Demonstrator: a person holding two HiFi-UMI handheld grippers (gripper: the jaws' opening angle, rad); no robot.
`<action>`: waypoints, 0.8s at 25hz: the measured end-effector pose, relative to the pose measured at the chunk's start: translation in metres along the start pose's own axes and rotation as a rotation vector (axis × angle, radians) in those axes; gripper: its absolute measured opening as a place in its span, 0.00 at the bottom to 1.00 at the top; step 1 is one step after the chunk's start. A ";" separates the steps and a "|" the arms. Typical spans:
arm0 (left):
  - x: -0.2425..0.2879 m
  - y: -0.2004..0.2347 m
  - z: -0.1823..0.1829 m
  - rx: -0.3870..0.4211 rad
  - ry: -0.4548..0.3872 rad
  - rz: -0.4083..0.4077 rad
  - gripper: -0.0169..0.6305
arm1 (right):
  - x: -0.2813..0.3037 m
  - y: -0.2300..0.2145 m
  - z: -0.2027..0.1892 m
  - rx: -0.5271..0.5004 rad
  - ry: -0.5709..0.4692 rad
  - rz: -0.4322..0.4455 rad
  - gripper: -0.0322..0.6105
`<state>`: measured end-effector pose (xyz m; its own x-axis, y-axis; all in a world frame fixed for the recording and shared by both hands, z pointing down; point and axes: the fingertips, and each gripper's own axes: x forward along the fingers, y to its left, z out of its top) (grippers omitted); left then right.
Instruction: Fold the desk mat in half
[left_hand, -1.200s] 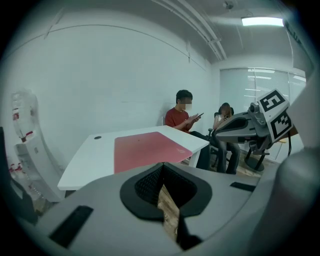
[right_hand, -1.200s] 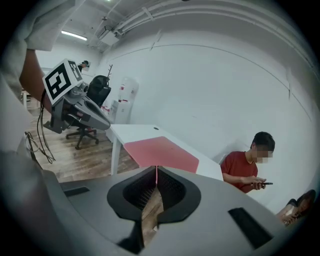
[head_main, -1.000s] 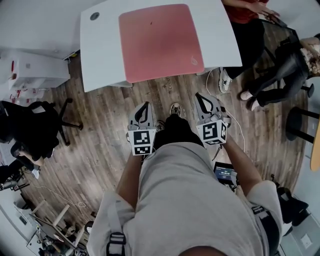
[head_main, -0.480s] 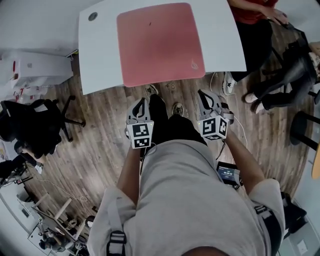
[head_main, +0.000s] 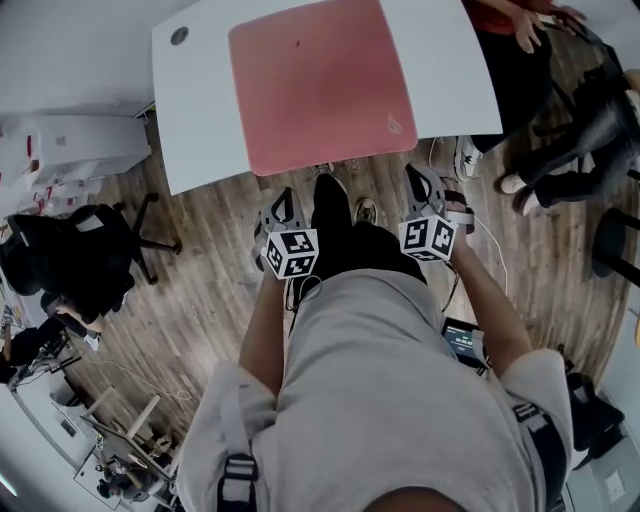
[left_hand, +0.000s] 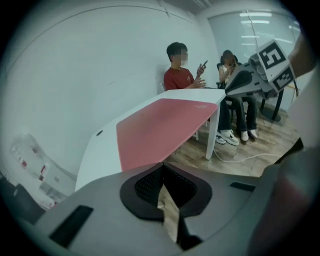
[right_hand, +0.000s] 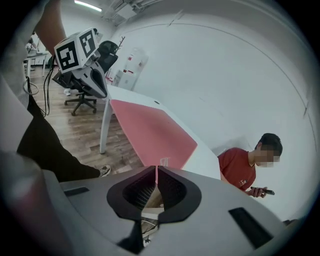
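Observation:
A pink desk mat (head_main: 318, 80) lies flat and unfolded on a white table (head_main: 195, 110); it also shows as the pink desk mat (left_hand: 160, 127) in the left gripper view and the pink desk mat (right_hand: 150, 132) in the right gripper view. My left gripper (head_main: 281, 201) hangs over the wooden floor just short of the table's near edge, shut, with nothing held. My right gripper (head_main: 420, 178) is level with it near the mat's near right corner, also shut and empty. In each gripper view the jaws meet: left gripper (left_hand: 161, 167), right gripper (right_hand: 156, 170).
Two seated people (head_main: 545, 90) are close to the table's right side. A black office chair (head_main: 75, 255) stands on the floor to the left. A white cable (head_main: 480, 240) trails on the floor by my right foot. A round hole (head_main: 179, 36) marks the table's far left corner.
I have stepped toward the table: both grippers moved forward and now sit close to its near edge. Both stayed shut. The mat has not moved.

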<state>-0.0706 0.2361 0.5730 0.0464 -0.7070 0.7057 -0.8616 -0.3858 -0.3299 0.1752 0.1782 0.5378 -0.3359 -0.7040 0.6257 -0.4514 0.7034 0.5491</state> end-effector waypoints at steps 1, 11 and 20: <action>0.004 0.004 -0.002 0.046 0.005 0.026 0.05 | 0.004 0.001 -0.002 -0.015 0.009 -0.004 0.12; 0.025 0.038 -0.017 0.409 0.107 0.209 0.05 | 0.035 0.010 -0.016 -0.236 0.089 -0.030 0.23; 0.048 0.039 -0.033 0.595 0.118 0.177 0.28 | 0.058 0.017 -0.027 -0.375 0.144 -0.057 0.32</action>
<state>-0.1189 0.2073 0.6147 -0.1565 -0.7331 0.6618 -0.4210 -0.5566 -0.7162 0.1703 0.1519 0.5983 -0.1874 -0.7404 0.6455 -0.1240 0.6697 0.7322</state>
